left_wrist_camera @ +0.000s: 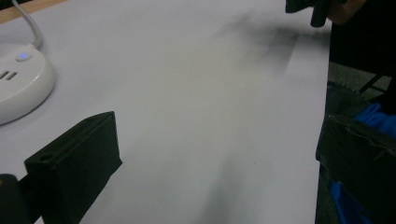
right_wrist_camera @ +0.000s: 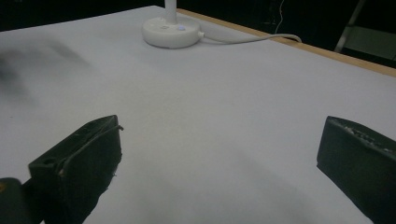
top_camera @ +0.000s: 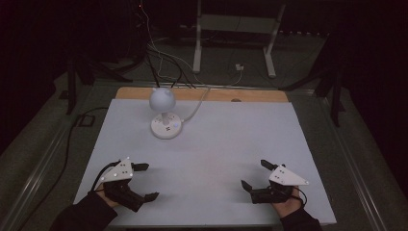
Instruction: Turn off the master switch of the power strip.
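The desk lamp (top_camera: 164,114) stood untouched at the table's (top_camera: 231,144) far side while your left claw (top_camera: 144,182) and right claw (top_camera: 256,174) rested wide open and empty, so you had yet to reach forward.

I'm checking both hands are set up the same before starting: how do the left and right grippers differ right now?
The left gripper sits at the table's near left, closer to the white lamp; the right gripper sits at the near right, farther from it. The left gripper's fingers point right and inward; the right gripper's fingers point left and inward. Both are open, empty, each held in a hand and topped by a grey three-cornered plate.
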Demonstrator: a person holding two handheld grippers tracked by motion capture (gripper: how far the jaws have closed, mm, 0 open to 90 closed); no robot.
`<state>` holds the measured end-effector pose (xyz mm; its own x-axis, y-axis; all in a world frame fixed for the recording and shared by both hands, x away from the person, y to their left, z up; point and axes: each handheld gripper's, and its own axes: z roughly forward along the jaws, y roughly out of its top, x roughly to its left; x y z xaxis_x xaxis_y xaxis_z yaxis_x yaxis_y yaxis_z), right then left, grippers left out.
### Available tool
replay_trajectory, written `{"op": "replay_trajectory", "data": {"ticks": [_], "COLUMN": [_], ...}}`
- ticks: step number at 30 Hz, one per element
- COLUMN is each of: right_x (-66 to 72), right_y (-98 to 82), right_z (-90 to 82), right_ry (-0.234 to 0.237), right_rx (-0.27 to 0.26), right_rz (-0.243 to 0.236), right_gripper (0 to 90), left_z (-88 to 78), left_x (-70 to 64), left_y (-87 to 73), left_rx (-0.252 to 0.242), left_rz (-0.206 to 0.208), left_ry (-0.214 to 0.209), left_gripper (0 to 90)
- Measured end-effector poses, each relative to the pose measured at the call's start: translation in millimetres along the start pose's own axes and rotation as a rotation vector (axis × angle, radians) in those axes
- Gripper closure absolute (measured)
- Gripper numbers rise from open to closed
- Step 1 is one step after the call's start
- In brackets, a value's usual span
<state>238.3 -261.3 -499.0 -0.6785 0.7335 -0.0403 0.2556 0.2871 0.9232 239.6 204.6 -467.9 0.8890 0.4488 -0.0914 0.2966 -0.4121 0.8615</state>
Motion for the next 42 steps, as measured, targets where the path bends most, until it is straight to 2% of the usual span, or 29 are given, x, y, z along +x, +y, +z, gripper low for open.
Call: {"op": "replay_trajectory", "data": {"ticks": [7,15,21,25,27,31,35,42], "right_x": [-0.1,0.1,-0.5,-0.5,-0.5,-0.9,-1.1,-1.5], "right_y": [-0.1,-0.6,-0.8,-0.7,-0.5,-0.6,-0.4,-0.5], "right_z": [-0.1,0.5,0.4,0.4,0.2,0.1,-0.5,-0.8], "right_ry": [0.005,0.008,0.013,0.016,0.016,0.017,0.017,0.022], "right_rx": [0.000,0.002,0.000,0.000,-0.001,-0.001,-0.004,-0.007], "right_rz": [0.004,0.004,0.014,0.015,0.014,0.019,0.019,0.023], "right_gripper": [0.0,0.0,0.0,0.0,0.0,0.0,0.0,0.0], "left_z": [2.1,8.0,11.8,14.8,17.0,21.1,27.6,40.4], "left_x": [6.1,11.6,16.3,21.5,23.2,27.6,30.8,38.8], "left_y": [6.8,19.5,29.8,36.2,39.1,44.3,48.9,49.7], "left_rx": [-0.003,-0.007,-0.034,-0.032,-0.031,-0.046,-0.037,-0.034], "left_rz": [-0.012,-0.007,0.000,-0.019,-0.012,-0.022,-0.017,-0.047], "left_ry": [0.021,0.026,0.036,0.054,0.073,0.078,0.110,0.167], "left_gripper": [0.3,0.3,0.4,0.3,0.3,0.3,0.3,0.4]}}
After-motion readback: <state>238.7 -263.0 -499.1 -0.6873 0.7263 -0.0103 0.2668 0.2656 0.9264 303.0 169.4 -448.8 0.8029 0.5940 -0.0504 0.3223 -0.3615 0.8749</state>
